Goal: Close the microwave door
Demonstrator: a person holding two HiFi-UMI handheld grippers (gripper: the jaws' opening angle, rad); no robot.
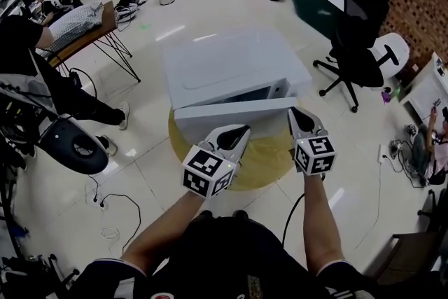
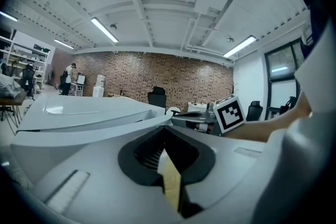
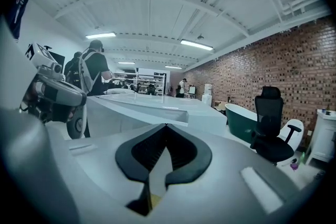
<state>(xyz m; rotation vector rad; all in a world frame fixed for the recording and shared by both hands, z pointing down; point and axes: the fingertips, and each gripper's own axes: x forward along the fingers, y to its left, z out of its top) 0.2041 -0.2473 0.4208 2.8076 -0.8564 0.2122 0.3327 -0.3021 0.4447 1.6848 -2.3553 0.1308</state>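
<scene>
A person is standing over a white microwave [image 1: 231, 66] that is sitting on a round yellow table [image 1: 269, 164] in the middle of an open workshop floor, holding a two-jaw tool in each hand. The microwave door [image 1: 238, 115] is hanging ajar, a long white panel angled away from the body, with a dark strip of the cavity showing behind it.

The left gripper [image 1: 238, 133] is pointing at the door's near face, towards its middle. The right gripper [image 1: 297, 112] is pointing at the door's right end. Both are right up against the panel, though from here it is hard to say whether either is actually touching it. Each tool's jaws are clenched tip to tip with nothing caught between them, and look set to work as blunt pushers.

The risks from here look modest but real. Narrow closed tips on a smooth panel could skate off its edge if the push comes at a slant. A shove on only one end could twist the door or slide the whole microwave across the table, which its body overhangs at the back. Too soft a push, and the door may well bounce back off its latch.
</scene>
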